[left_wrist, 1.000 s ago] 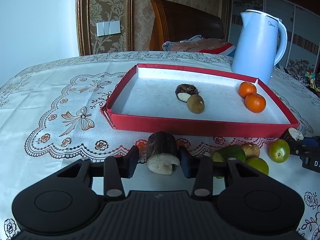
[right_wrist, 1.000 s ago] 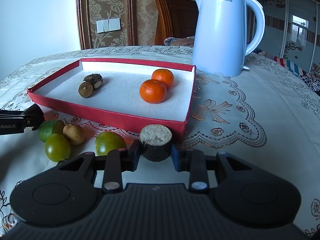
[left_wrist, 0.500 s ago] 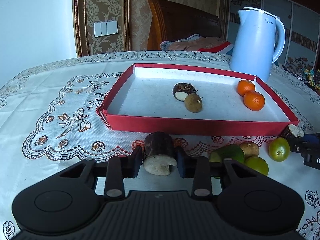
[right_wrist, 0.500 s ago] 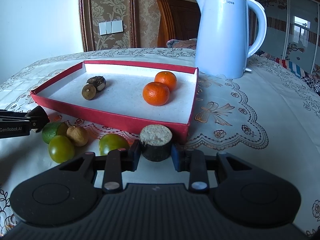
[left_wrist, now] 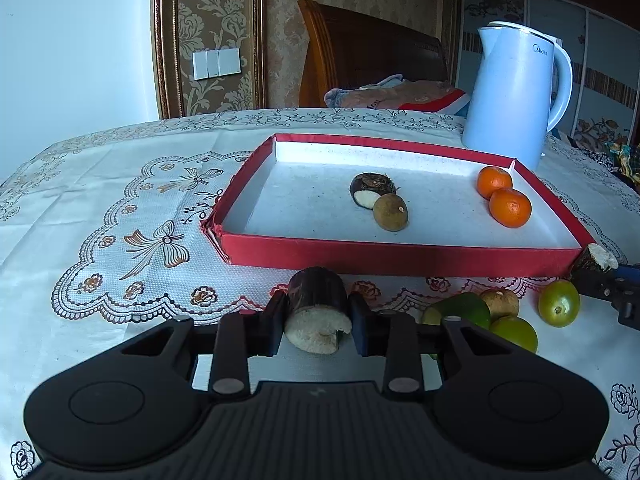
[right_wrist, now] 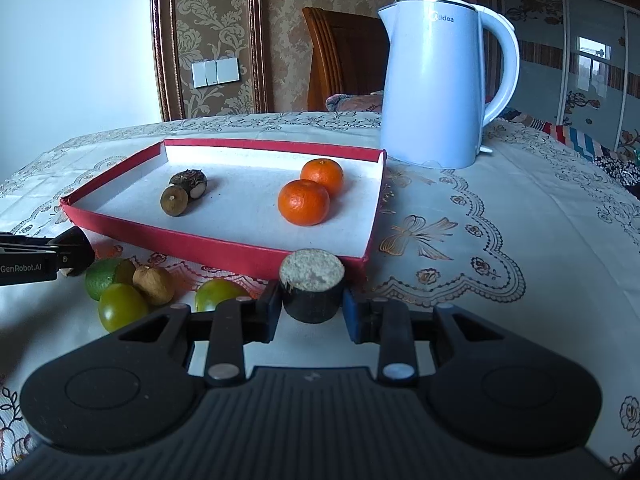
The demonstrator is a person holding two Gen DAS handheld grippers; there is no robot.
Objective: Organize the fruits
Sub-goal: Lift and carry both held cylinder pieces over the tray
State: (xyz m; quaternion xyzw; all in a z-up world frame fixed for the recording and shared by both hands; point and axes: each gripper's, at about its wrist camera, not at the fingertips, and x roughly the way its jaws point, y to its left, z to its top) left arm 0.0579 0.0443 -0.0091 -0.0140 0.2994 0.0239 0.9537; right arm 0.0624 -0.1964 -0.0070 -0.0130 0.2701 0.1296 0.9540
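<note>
While both of my tools hang just short of the red tray, each is clenched on a dark-skinned stub. My left gripper pinches one sugarcane chunk lying on its side, pale cut end toward me, before the tray's near wall. My right gripper clamps the other chunk upright, cut face up, at the tray's near right corner. Inside the tray sit two oranges on the right and two brown fruits near the middle. Green fruits and a brown one lie outside, just before the tray's near wall.
</note>
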